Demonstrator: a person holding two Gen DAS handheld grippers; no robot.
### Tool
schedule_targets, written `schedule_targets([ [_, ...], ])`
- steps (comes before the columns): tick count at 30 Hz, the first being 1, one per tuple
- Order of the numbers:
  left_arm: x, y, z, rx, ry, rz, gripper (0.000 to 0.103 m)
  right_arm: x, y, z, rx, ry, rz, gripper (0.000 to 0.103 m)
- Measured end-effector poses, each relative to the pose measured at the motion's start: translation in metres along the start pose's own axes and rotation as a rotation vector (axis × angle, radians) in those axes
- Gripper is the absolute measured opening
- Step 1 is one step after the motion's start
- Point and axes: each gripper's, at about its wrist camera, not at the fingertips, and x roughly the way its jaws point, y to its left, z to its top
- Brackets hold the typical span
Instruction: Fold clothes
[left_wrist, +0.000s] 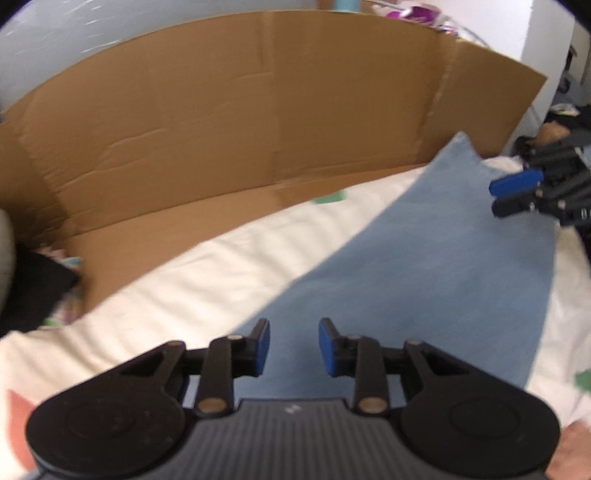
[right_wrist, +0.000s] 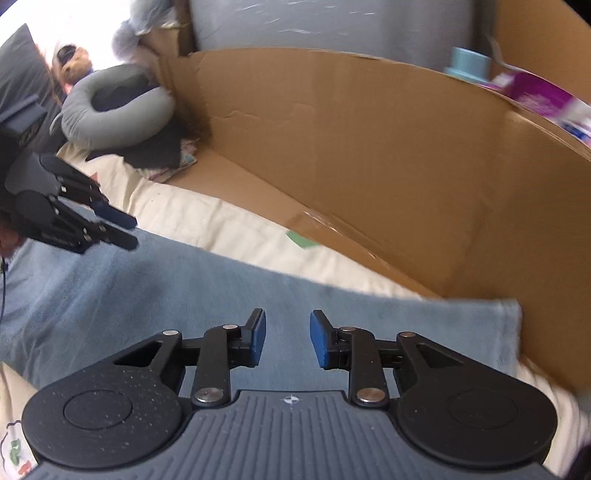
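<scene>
A light blue cloth lies flat on a cream bed sheet; it also shows in the right wrist view. My left gripper is open and empty, hovering over the cloth's near left end. My right gripper is open and empty over the cloth's other end. Each gripper shows in the other's view, the right one and the left one, both with jaws apart above the cloth.
A tall brown cardboard wall stands along the far side of the bed, also in the right wrist view. A grey neck pillow and dark clothes lie at the far left. Bottles stand behind the cardboard.
</scene>
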Motion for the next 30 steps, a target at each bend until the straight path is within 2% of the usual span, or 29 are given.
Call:
schedule_targets([
  [5,0.009,-0.042,0.013,0.001,-0.012,-0.092,0.035,-0.034,-0.015,-0.034,0.105,-0.021,-0.054,0.033],
  [10,0.015,-0.079,0.024,0.007,-0.024,-0.152,0.039,-0.064,-0.036,-0.066,0.234,-0.047,-0.116,0.033],
  [15,0.023,-0.104,0.039,-0.045,-0.030,-0.230,0.045,-0.078,-0.052,-0.092,0.346,-0.032,-0.155,0.034],
  [19,0.030,-0.120,0.050,-0.067,-0.023,-0.260,0.045,-0.084,-0.068,-0.110,0.439,-0.012,-0.171,0.034],
  [26,0.049,-0.150,0.067,0.023,0.017,-0.262,0.047,-0.083,-0.098,-0.133,0.631,-0.035,-0.241,0.035],
  [30,0.070,-0.164,0.072,0.058,0.036,-0.253,0.047,-0.080,-0.113,-0.148,0.753,-0.068,-0.265,0.040],
])
